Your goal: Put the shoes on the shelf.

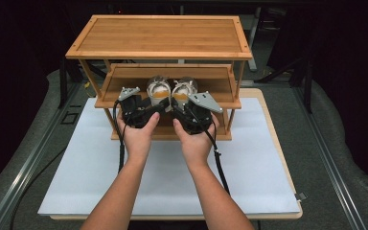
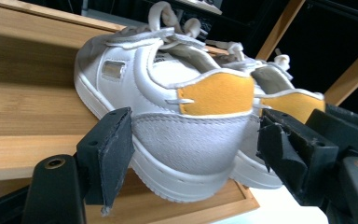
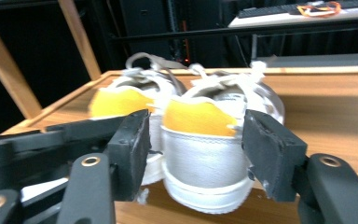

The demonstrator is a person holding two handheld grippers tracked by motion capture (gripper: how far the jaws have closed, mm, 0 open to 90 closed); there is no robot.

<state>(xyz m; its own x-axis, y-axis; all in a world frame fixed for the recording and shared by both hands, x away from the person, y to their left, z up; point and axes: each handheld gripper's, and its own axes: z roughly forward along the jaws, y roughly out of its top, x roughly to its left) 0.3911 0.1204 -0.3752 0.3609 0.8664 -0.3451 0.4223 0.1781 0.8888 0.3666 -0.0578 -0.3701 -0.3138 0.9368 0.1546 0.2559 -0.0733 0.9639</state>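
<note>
Both forearms in from the bottom, reaching forward side by side | left hand (image 1: 136, 136) wraps the left gripper (image 1: 159, 106), fingers (image 2: 107, 156) spread wide, pads clear of contact | right hand (image 1: 196, 139) carries the right gripper (image 1: 176, 106), fingers (image 3: 130, 151) apart | grippers nearly meet at the tips, angled inward.

Wooden rack (image 1: 159, 36) w/ 3 shelves sits on white mat (image 1: 249, 158) (far edge of tabletop). Two sneakers (image 1: 171, 88) side by side on mid shelf, heels at front edge.
</note>
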